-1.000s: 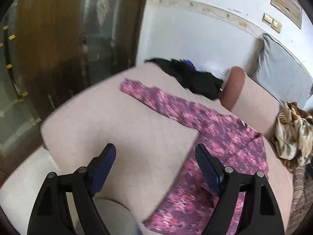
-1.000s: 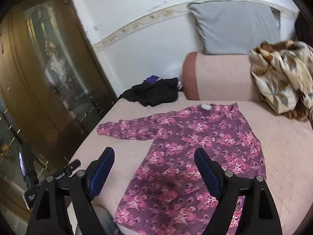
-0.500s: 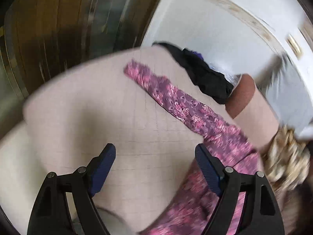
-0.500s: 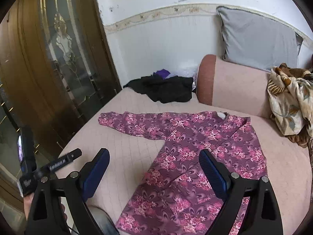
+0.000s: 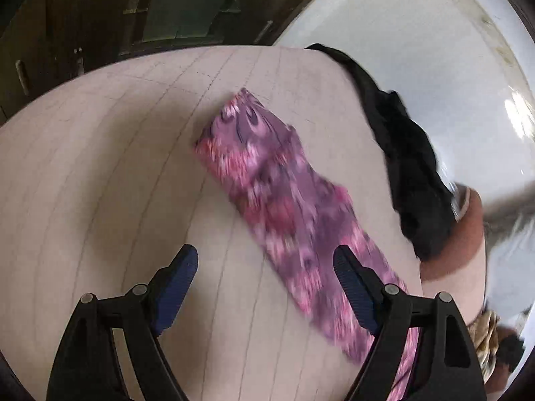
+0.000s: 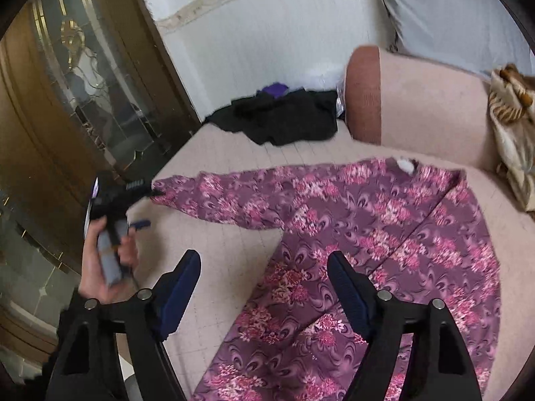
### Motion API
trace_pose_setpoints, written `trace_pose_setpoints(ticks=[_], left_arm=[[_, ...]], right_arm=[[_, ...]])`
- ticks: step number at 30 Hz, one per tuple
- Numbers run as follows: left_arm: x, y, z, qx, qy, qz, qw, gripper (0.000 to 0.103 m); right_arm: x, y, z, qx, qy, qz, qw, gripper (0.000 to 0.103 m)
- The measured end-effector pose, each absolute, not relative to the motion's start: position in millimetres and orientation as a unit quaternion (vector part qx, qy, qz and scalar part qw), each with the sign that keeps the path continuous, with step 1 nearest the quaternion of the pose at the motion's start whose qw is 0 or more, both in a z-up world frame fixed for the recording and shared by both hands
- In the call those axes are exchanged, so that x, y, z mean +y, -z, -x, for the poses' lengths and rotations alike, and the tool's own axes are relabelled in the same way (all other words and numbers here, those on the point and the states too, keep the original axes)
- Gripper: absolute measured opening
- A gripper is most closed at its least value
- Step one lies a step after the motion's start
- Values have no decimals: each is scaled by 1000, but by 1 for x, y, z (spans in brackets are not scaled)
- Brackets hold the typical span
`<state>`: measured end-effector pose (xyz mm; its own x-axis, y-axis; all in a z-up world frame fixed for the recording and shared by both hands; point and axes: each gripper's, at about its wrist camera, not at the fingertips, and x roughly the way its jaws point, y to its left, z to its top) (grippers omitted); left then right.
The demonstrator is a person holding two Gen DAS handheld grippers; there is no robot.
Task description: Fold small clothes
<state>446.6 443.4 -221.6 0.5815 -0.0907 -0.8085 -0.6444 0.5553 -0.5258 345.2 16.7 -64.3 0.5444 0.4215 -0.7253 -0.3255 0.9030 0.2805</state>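
Note:
A purple shirt with pink flowers (image 6: 367, 234) lies flat on the pink quilted bed (image 6: 217, 153), one long sleeve (image 5: 284, 207) stretched out to the left. My left gripper (image 5: 265, 260) is open and hovers low over that sleeve, whose cuff lies ahead of the tips. In the right wrist view the left gripper (image 6: 147, 207), held in a hand (image 6: 103, 267), stands at the cuff end. My right gripper (image 6: 264, 260) hangs above the shirt's body near the armpit; its jaws are closing, wide apart, with nothing pressed between them.
A heap of black clothes (image 6: 284, 117) lies at the bed's far edge by the white wall. A pink bolster (image 6: 418, 100), a grey pillow (image 6: 451, 10) and a crumpled patterned cloth (image 6: 511, 117) sit at the right. A wooden glazed door (image 6: 83, 83) stands on the left.
The left gripper swung down and across to the sleeve's cuff end. The right gripper came lower and closer over the shirt, and its jaws narrowed a little.

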Motion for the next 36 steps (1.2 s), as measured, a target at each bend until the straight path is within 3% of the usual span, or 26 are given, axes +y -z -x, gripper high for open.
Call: trace_pose_setpoints(ticks=[5, 7, 9, 12, 15, 19, 23, 30, 34, 36], left_arm=[[466, 239, -462, 403, -219, 455, 764, 69], [470, 239, -468, 399, -233, 445, 767, 52], [471, 236, -477, 411, -234, 430, 769, 9], [446, 202, -482, 405, -234, 347, 813, 10], [384, 134, -455, 348, -203, 241, 883, 10], [292, 66, -402, 281, -106, 153, 941, 10], [176, 34, -344, 240, -34, 5, 970, 10], [27, 73, -284, 267, 154, -112, 945, 10], [-32, 138, -274, 352, 229, -109, 901, 13], [-51, 171, -274, 403, 259, -106, 871, 20]], right_arm=[[11, 91, -359, 448, -208, -68, 867, 76], [8, 95, -360, 450, -207, -74, 866, 75], [7, 96, -360, 450, -207, -77, 865, 74], [0, 93, -355, 449, -205, -82, 866, 73], [-13, 88, -346, 444, -198, -92, 869, 73], [-38, 82, -334, 440, -192, -121, 869, 73], [-70, 75, -320, 429, -182, -151, 872, 73], [-160, 85, -295, 418, -134, -200, 876, 73], [-224, 118, -285, 422, -131, -279, 853, 73], [-251, 140, -283, 421, -148, -333, 831, 74]])
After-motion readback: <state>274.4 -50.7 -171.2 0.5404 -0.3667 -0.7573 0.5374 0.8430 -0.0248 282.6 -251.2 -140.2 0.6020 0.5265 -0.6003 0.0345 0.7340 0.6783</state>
